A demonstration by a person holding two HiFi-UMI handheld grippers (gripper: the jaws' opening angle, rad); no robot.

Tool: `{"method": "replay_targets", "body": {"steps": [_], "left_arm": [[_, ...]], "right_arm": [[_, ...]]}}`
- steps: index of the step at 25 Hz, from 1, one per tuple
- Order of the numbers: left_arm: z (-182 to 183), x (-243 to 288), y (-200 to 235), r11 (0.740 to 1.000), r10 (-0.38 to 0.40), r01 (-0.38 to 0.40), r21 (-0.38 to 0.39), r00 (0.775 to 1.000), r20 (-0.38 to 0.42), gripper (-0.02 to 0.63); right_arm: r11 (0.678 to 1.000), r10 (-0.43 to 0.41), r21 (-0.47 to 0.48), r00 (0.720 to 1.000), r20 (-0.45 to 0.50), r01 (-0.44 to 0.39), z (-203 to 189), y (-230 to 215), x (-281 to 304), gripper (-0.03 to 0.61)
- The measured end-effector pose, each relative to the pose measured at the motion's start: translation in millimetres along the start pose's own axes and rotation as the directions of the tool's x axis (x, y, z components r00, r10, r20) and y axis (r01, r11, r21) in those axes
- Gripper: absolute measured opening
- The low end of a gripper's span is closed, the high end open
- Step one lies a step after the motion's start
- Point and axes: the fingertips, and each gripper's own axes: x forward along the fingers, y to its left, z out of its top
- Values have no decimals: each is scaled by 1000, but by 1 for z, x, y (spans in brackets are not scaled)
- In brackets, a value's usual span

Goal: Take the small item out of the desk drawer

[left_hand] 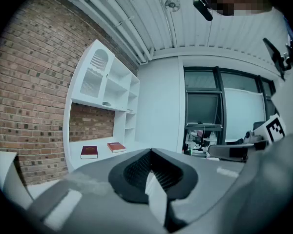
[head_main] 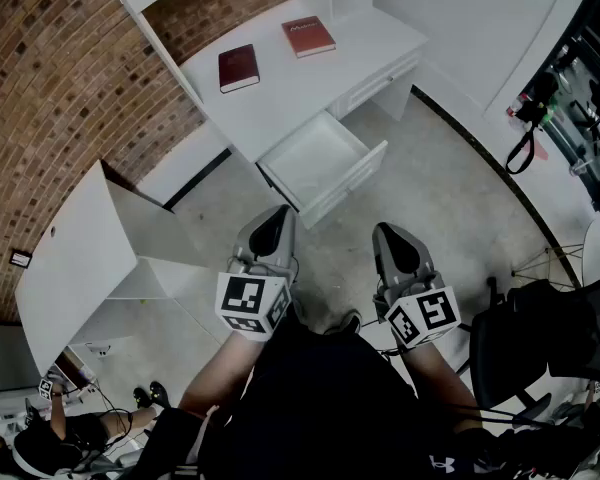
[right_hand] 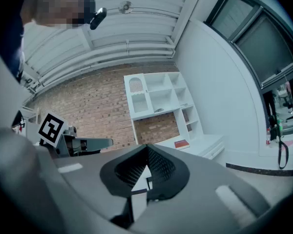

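No small item shows in the open drawer (head_main: pixel 320 163), pulled out of the white desk (head_main: pixel 280 98) for reaching in; the left gripper (head_main: pixel 271 230) and right gripper (head_main: pixel 397 246), jaws together on nothing, hang near the person's body, well apart from it, seemingly not yet reaching

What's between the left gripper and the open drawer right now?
Only bare floor. The head view shows nothing standing between the left gripper and the drawer.
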Motion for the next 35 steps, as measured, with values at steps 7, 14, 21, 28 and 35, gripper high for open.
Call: {"method": "replay_targets", "body": {"steps": [7, 14, 21, 28, 35], "left_arm": [[-11, -6, 28, 1000, -15, 15, 3, 1000, -14, 2], [-17, -7, 78, 998, -50, 49, -27, 999, -23, 2], [-14, -13, 131, 994, -100, 100, -44, 995, 7, 2], [-18, -19, 165, 988, -142, 142, -61, 990, 5, 2], [-25, -3, 178, 986, -150, 148, -80, 989, -15, 2]], "right_arm": [[998, -55, -16, 998, -15, 55, -12, 8, 18, 2], [990, -144, 1, 989, -16, 144, -20, 19, 50, 2], [974, -219, -57, 976, 12, 219, -15, 45, 81, 3], [963, -263, -71, 964, -20, 261, -25, 67, 102, 3], [969, -240, -71, 969, -55, 236, -35, 67, 129, 3]]}}
